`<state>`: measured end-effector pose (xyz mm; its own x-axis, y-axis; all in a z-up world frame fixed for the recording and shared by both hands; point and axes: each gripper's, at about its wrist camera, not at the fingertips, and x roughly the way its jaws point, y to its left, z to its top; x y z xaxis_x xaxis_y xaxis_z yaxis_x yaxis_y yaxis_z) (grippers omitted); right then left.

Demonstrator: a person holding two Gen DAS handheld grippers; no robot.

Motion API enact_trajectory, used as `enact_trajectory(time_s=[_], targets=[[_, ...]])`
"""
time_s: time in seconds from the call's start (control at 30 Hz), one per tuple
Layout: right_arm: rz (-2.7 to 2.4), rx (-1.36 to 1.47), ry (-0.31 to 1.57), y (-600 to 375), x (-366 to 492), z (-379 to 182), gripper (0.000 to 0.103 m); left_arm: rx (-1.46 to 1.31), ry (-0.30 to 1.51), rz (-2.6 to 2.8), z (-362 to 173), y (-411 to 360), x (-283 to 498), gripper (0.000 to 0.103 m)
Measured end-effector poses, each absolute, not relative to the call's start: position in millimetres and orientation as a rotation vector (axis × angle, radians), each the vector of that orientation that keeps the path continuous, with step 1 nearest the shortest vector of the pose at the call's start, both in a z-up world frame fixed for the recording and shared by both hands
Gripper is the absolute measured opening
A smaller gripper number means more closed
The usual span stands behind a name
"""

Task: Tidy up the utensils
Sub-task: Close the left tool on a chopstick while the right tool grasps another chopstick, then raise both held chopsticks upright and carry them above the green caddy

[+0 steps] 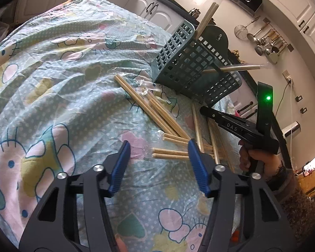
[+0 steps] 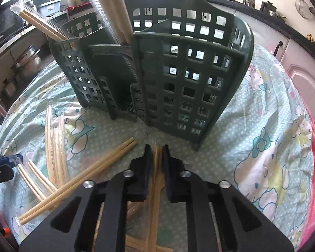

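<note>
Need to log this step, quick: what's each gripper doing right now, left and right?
Left gripper: open, ends of wrapped chopsticks between its blue pads, not pressed.
Right gripper: shut on a wrapped chopstick pair.

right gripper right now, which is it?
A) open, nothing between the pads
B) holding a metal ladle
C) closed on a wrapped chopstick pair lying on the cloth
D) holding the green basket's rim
C: in the right wrist view the right gripper has its pads pinched onto a wrapped chopstick pair on the cloth, short of the green basket.
</note>
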<state>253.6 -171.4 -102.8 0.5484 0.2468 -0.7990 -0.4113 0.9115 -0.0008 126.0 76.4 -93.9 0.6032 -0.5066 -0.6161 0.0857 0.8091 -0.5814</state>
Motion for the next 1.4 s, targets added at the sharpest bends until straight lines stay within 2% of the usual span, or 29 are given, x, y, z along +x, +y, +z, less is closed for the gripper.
enact_trajectory(time_s=[0.07, 0.17, 0.23, 0.37, 0.9, 1.4], targets=[[0.389, -0.186, 0.906, -173, 252, -98, 0.007, -0.555, 0.866, -0.371, -95, 76, 127, 0.031], [0.389, -0.184, 0.884, -174, 247, -91, 0.006, -0.556, 0.875, -0.371, -97, 76, 128, 0.017], [0.387, -0.188, 0.866, -176, 244, -85, 0.006, -0.553, 0.87, -0.373, -95, 77, 128, 0.011], [0.386, -0.186, 0.821, -174, 235, -70, 0.006, -0.531, 0.85, -0.376, -86, 78, 125, 0.005], [0.418, -0.128, 0.613, -181, 185, 7, 0.006, -0.414, 0.602, -0.305, 7, 103, 97, 0.003], [0.435, -0.121, 0.477, -187, 159, 59, 0.006, -0.34, 0.473, -0.391, 71, 72, 102, 0.003]])
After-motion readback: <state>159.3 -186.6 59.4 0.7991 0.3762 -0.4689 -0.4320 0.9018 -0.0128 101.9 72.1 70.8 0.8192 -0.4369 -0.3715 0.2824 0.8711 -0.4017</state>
